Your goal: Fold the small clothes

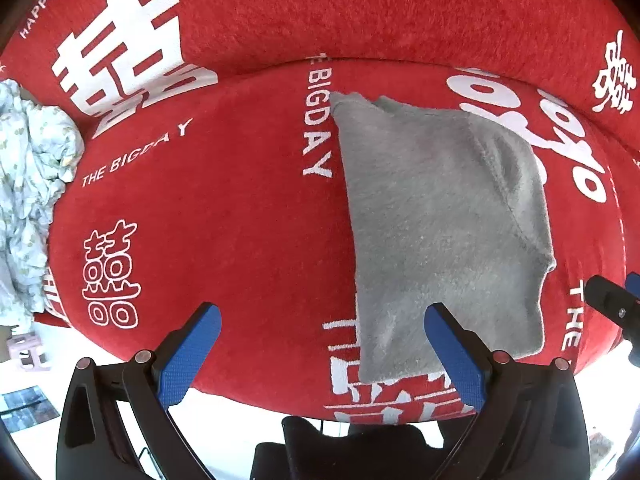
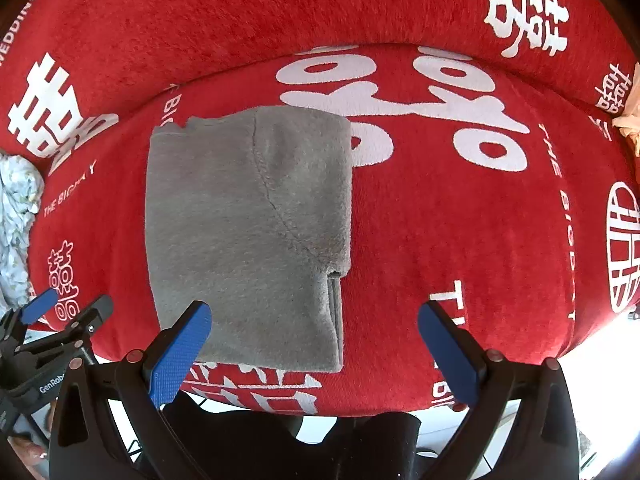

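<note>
A home living space: a sofa (image 1: 248, 216) draped in a red plush cover printed with white double-happiness characters and "THE BIG DAY" fills both views. Crumpled pale floral laundry (image 1: 28, 184) lies at the left edge, a small pink stool (image 1: 26, 350) on white floor at lower left.

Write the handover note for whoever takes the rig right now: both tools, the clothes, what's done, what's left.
Left tool: open, holding nothing, above the cushion.
Right tool: open, holding nothing.
Grey garment: folded into a compact rectangle, lying flat on the red cushion, free of both tools.
Light patterned cloth: crumpled at the cushion's left edge, not folded.
Done: the grey piece looks finished.
Left: probably fold the patterned cloth.
</note>
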`<state>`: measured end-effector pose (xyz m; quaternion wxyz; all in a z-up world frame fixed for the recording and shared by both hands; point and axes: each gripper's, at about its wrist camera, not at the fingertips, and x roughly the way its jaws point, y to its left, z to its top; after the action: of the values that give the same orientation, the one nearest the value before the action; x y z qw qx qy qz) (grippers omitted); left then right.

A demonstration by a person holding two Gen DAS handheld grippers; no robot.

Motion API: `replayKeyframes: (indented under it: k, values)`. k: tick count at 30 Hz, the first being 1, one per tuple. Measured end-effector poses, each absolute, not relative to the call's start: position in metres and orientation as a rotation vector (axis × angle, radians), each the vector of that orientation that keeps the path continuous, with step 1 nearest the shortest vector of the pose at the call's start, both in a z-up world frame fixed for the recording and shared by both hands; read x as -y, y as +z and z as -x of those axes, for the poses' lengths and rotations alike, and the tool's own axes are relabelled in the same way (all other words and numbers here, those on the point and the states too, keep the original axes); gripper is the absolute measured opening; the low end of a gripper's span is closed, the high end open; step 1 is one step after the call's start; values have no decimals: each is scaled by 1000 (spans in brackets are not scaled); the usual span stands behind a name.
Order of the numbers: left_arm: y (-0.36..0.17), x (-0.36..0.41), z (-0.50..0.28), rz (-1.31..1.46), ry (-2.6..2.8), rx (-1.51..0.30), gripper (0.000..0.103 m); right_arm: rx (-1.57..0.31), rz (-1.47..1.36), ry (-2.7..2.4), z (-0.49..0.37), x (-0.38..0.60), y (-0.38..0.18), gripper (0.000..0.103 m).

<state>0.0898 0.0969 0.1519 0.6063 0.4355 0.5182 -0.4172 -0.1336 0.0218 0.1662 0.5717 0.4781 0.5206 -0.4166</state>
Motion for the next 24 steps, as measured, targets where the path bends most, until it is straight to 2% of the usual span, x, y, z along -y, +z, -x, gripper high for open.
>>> replayKeyframes:
  k: [24]
  values:
    - [184,-106,-87,-1008,-950,-1197,102,-1252,-1091,-988,128,-26,193,103]
